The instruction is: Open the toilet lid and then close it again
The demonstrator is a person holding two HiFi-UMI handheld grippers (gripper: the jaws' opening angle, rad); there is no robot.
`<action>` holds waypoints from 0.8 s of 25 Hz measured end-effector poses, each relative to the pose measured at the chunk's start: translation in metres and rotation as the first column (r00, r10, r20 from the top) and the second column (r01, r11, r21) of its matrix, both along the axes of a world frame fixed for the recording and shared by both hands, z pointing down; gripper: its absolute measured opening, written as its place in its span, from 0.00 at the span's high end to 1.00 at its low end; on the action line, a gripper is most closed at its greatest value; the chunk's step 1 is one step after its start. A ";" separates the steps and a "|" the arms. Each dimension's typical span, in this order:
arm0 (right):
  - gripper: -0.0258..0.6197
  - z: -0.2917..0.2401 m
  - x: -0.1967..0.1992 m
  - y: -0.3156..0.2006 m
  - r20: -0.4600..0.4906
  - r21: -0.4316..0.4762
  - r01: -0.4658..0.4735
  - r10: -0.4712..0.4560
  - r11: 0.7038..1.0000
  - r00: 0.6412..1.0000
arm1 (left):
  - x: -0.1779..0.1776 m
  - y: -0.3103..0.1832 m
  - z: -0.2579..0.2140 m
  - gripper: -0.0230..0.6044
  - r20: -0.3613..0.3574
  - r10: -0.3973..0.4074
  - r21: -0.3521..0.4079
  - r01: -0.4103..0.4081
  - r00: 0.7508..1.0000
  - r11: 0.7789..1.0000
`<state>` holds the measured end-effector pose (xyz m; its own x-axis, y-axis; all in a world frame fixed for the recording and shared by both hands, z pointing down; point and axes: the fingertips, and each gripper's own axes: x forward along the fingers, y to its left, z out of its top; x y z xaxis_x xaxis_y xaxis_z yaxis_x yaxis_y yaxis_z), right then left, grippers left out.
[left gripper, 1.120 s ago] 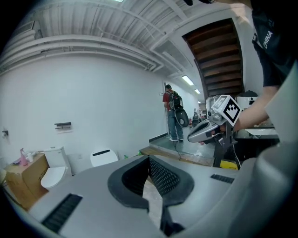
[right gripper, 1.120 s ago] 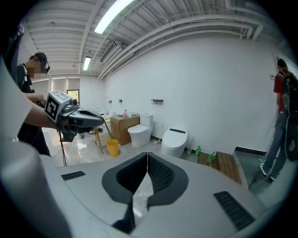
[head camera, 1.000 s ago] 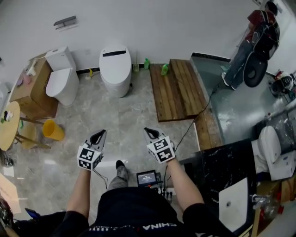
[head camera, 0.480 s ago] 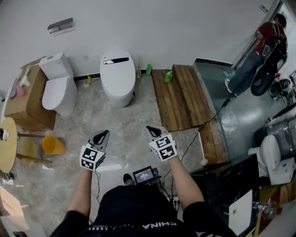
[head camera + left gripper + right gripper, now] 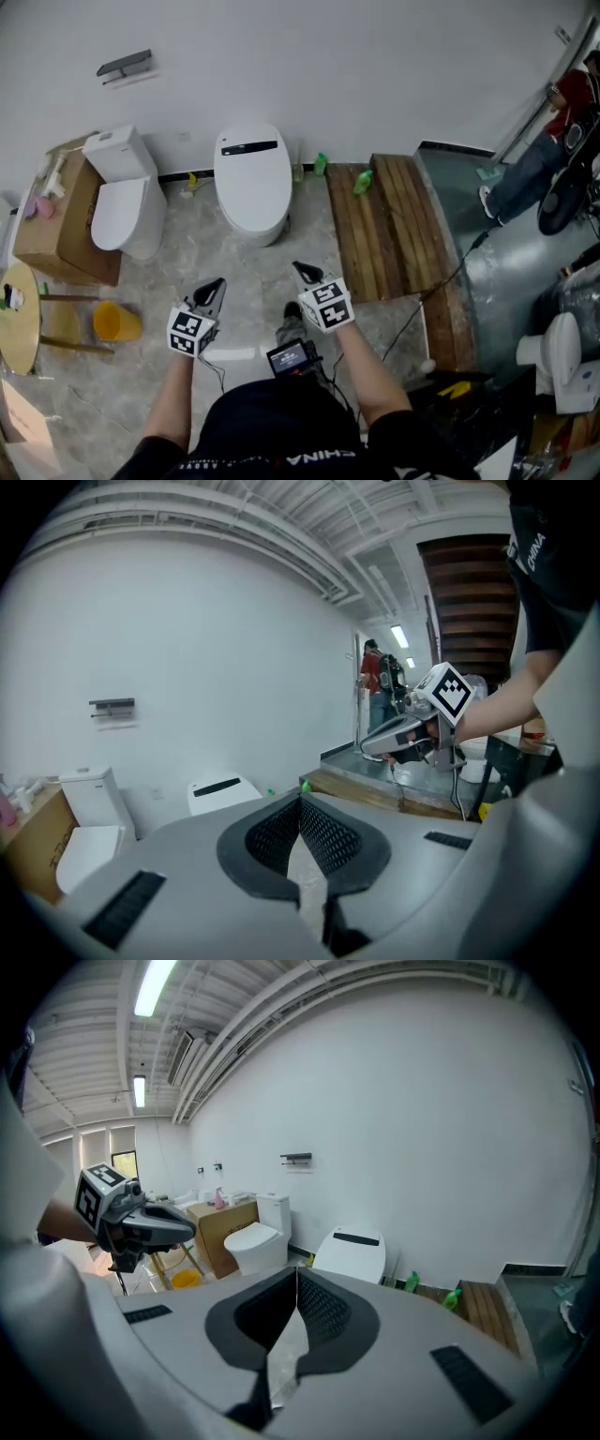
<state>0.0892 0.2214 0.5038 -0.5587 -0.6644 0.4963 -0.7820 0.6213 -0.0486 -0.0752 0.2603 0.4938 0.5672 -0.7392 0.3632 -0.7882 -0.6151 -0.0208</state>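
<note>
A white toilet (image 5: 253,178) with a black strip across its top stands against the far wall, its lid down. It also shows in the left gripper view as the toilet (image 5: 220,792) and in the right gripper view as the toilet (image 5: 352,1252). My left gripper (image 5: 217,283) and right gripper (image 5: 298,268) are held side by side over the floor, short of the bowl and pointing at it. Both are shut with nothing between the jaws, seen close up at the left gripper (image 5: 300,799) and the right gripper (image 5: 296,1274). Neither touches the toilet.
A second white toilet (image 5: 122,202) stands left of the first, beside a cardboard box (image 5: 56,225). A yellow bucket (image 5: 117,322) and a round table (image 5: 19,328) are at the left. A wooden platform (image 5: 394,225) with green bottles (image 5: 363,181) lies right. A person (image 5: 553,150) stands far right.
The toilet has grown larger and come lower in the head view as I walked toward it. Both grippers have travelled forward with me and stay shut.
</note>
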 end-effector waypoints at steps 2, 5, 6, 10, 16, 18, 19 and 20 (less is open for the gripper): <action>0.94 0.002 -0.005 -0.045 0.012 -0.007 0.014 -0.014 1.000 1.000 | 0.000 -0.038 0.008 0.95 0.007 -0.035 -0.021 0.036 0.999 0.999; 0.94 -0.004 -0.008 -0.108 0.014 -0.011 0.057 -0.057 0.998 0.998 | 0.006 -0.100 0.006 0.95 -0.010 -0.081 -0.044 0.081 0.997 0.996; 0.94 -0.006 -0.006 -0.126 0.019 -0.015 0.072 -0.072 0.997 0.997 | 0.010 -0.119 0.003 0.95 -0.012 -0.091 -0.045 0.090 0.996 0.995; 0.94 -0.009 0.006 -0.201 0.043 -0.015 0.103 -0.102 0.995 0.994 | 0.020 -0.187 -0.010 0.95 0.000 -0.127 -0.033 0.127 0.992 0.991; 0.94 -0.013 -0.006 -0.260 0.051 -0.031 0.131 -0.129 0.991 0.990 | 0.008 -0.242 -0.008 0.95 0.015 -0.151 -0.045 0.152 0.988 0.987; 0.94 -0.010 -0.011 -0.269 0.049 -0.033 0.126 -0.124 0.991 0.991 | 0.004 -0.255 -0.008 0.95 0.012 -0.145 -0.047 0.146 0.989 0.988; 0.94 -0.010 -0.014 -0.275 0.048 -0.024 0.120 -0.119 0.993 0.992 | 0.003 -0.262 -0.010 0.95 0.011 -0.138 -0.042 0.138 0.990 0.990; 0.94 -0.010 -0.017 -0.281 0.048 -0.013 0.111 -0.110 0.994 0.993 | 0.002 -0.269 -0.011 0.95 0.011 -0.127 -0.036 0.127 0.992 0.991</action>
<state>0.0718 -0.0592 0.4941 -0.6514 -0.5897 0.4774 -0.7051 0.7029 -0.0939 -0.0736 -0.0084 0.4830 0.4664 -0.7912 0.3955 -0.8599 -0.5104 -0.0069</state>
